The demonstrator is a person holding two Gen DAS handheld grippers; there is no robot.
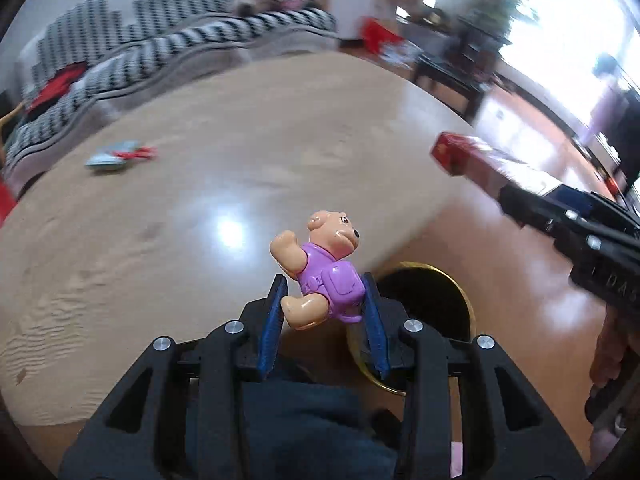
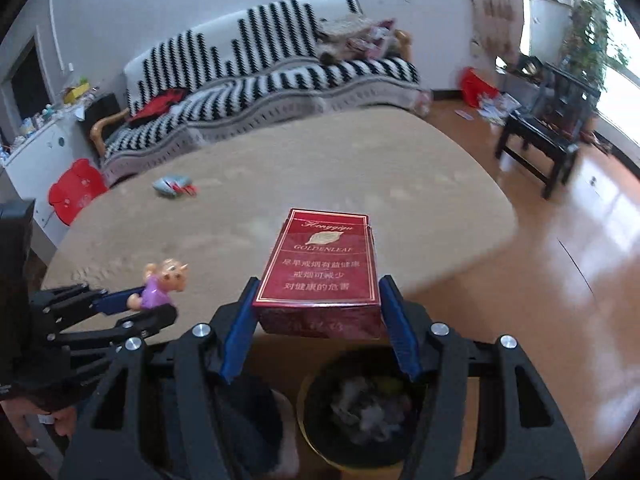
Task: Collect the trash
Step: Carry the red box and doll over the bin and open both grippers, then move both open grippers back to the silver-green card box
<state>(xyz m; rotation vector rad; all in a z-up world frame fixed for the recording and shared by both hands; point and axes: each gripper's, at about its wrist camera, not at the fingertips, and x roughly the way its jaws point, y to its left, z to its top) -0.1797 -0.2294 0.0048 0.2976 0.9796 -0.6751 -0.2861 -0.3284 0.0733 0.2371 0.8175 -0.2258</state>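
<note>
Bin (image 2: 320, 440): near rim and lower wall cut off by the right wrist view's bottom edge; contents (image 2: 370, 406) blurred, individual items not identifiable. In the left wrist view, the bin is largely masked by the left gripper (image 1: 325, 304) and the toy figure (image 1: 320, 268).

Toy figure: lower body hidden between the pads.

Red box (image 2: 320, 272): underside and rear face not visible; small print near the front edge illegible.

Wrapper (image 1: 116, 155) on the table (image 1: 200, 208): motion-blurred, type undeterminable.

Sofa (image 1: 160, 48) clutter: smeared, unreadable.
</note>
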